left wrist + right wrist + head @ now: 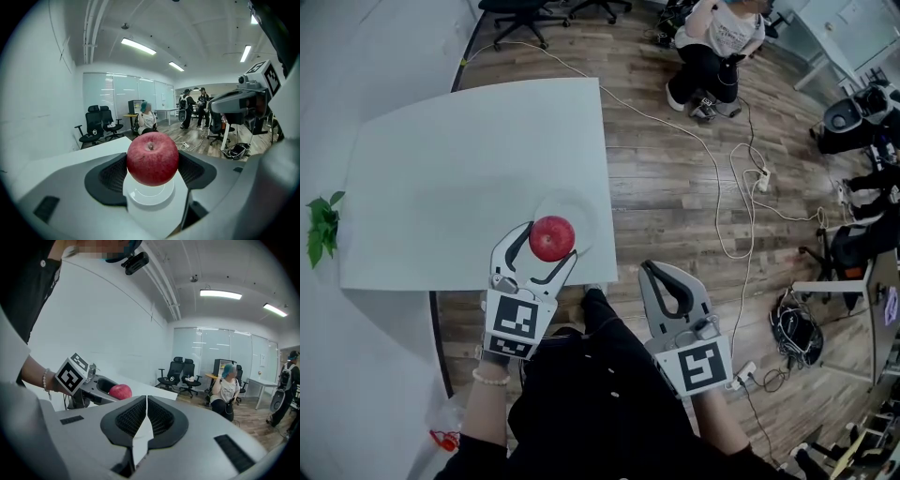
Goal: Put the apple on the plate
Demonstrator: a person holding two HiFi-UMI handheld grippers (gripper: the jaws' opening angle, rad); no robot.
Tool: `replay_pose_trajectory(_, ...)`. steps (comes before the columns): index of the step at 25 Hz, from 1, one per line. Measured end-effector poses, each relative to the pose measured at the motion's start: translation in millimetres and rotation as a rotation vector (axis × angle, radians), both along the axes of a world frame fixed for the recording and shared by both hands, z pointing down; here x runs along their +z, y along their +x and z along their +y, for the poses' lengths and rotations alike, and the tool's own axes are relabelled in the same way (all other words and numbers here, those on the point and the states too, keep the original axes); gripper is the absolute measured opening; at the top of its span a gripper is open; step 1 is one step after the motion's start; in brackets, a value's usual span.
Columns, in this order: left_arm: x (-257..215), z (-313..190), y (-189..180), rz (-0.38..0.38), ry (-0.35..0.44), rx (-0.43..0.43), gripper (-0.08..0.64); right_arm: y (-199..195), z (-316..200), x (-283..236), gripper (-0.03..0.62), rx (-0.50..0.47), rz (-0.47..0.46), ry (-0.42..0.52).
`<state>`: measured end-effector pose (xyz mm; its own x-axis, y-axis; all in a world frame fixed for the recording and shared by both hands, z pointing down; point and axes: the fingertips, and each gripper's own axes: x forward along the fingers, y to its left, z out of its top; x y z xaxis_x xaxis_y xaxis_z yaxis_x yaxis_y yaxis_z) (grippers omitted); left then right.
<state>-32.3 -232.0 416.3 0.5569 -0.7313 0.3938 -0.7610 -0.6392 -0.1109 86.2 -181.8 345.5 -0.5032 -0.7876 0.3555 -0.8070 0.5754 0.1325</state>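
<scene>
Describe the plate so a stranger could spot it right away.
Look at the large white table, toward its near right corner. There the left gripper holds a round red apple over a small, pale, round plate, which almost blends into the tabletop.

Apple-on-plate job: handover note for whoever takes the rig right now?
Left gripper: shut on the apple, which is held directly over the plate near the table's front right corner.
Right gripper: shut, empty, off the table's edge.
Done: apple gripped and positioned at the plate.
Left: lower it if it isn't resting yet (contact can't be told), open the left jaws, back off.
</scene>
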Motion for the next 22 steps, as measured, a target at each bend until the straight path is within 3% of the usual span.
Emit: replay_pose_trajectory(22,99.1,-49.8,11.7,-0.048,-0.172,-0.031,0.351,1.4,-53.8,25.8,0.044,-0.043,0.017,-0.079)
